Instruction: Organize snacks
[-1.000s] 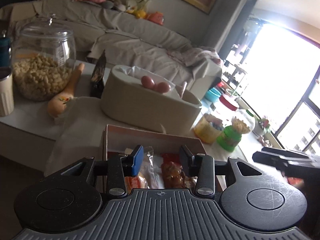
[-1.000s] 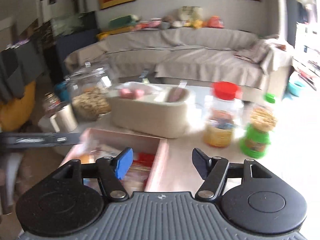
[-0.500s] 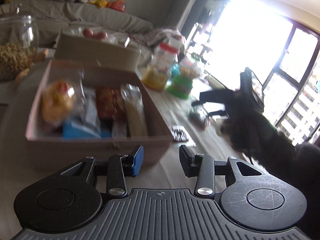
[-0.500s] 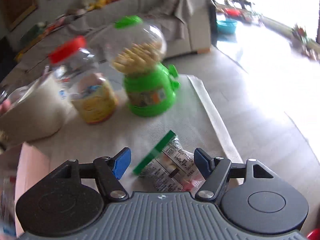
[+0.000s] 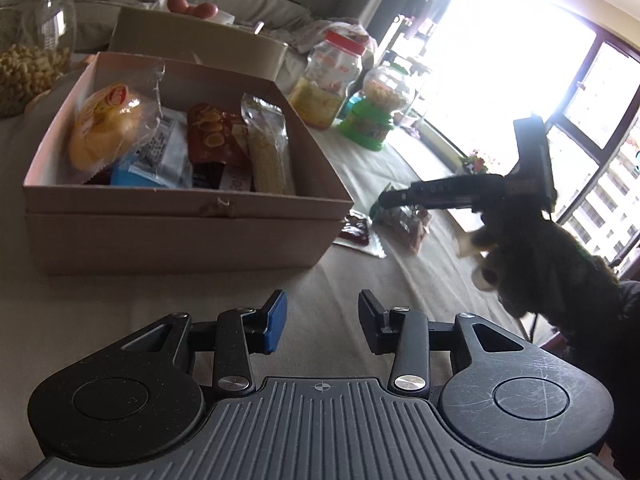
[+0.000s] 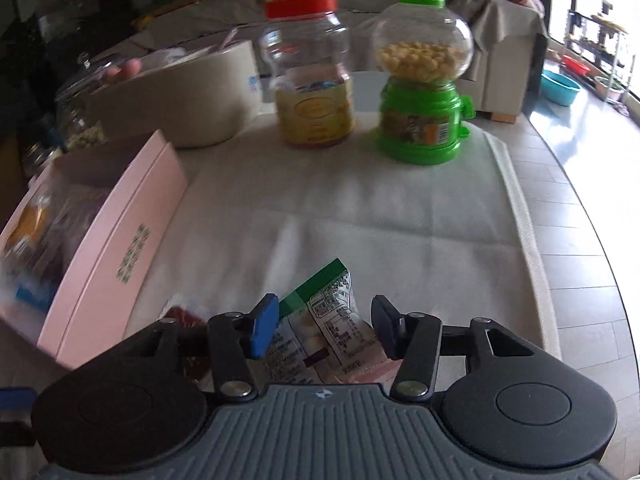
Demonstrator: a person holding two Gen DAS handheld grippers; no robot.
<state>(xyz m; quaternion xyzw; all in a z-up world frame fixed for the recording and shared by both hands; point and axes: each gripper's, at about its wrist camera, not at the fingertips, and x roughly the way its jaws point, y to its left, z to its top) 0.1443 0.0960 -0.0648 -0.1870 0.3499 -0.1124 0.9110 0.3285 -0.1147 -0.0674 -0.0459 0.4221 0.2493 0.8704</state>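
A pink cardboard box [image 5: 180, 232] [image 6: 116, 248] on the cloth-covered table holds several snack packets, among them a yellow bun [image 5: 106, 124] and a red packet [image 5: 212, 136]. My left gripper [image 5: 320, 322] is open and empty, in front of the box. My right gripper [image 6: 324, 330] is open, its jaws on either side of a clear snack packet with a green top strip [image 6: 324, 320] lying on the cloth; the gripper also shows in the left wrist view [image 5: 390, 200]. A small dark red packet [image 5: 356, 232] [image 6: 182, 316] lies beside the box.
A red-lidded jar [image 6: 312, 80], a green candy dispenser [image 6: 422, 84] and a beige tub with eggs [image 5: 200, 46] stand behind the box. A glass jar of nuts [image 5: 28, 44] is far left. The table edge [image 6: 536, 280] runs along the right.
My left gripper has pulled back from over the box to in front of it. My right gripper swung right and lowered over the green-topped packet, which now lies between its jaws.
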